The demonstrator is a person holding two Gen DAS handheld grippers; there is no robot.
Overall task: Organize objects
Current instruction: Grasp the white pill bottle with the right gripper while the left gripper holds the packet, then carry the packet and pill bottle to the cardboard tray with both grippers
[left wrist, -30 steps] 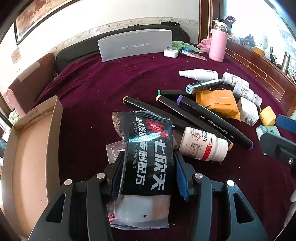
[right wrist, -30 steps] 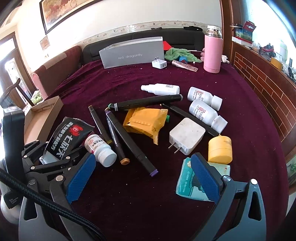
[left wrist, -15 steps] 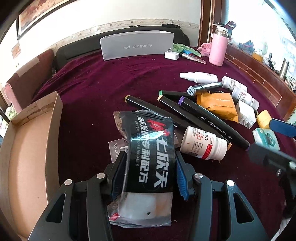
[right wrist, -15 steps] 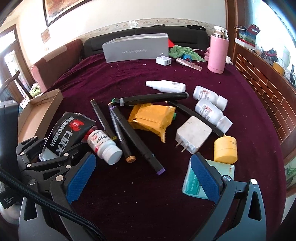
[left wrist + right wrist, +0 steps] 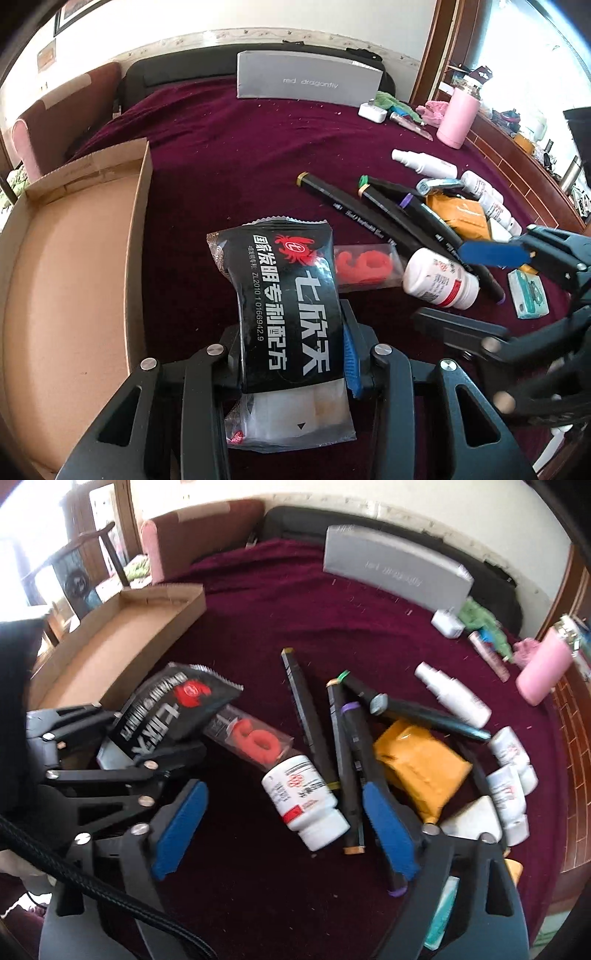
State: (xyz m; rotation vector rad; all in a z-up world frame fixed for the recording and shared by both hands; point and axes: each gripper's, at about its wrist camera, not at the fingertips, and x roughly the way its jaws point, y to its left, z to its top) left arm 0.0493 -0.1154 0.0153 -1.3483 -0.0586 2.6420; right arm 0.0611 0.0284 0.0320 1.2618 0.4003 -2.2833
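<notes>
The left hand-held gripper point(image 5: 295, 354) is clenched on a black foil packet with white characters and a red crab logo point(image 5: 284, 291), held above the maroon-covered table point(image 5: 229, 155) just right of the open brown cardboard box point(image 5: 74, 258). The right hand-held gripper point(image 5: 284, 827) stands released, its blue pads point(image 5: 388, 830) either side of a white pill bottle with a red label point(image 5: 306, 801) lying beside black marker pens point(image 5: 347, 753) and a clear case holding a red piece point(image 5: 255, 738).

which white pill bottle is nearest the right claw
The red-labelled white bottle lying between the right claw's open blue pads; the other white bottles lie further right.
</notes>
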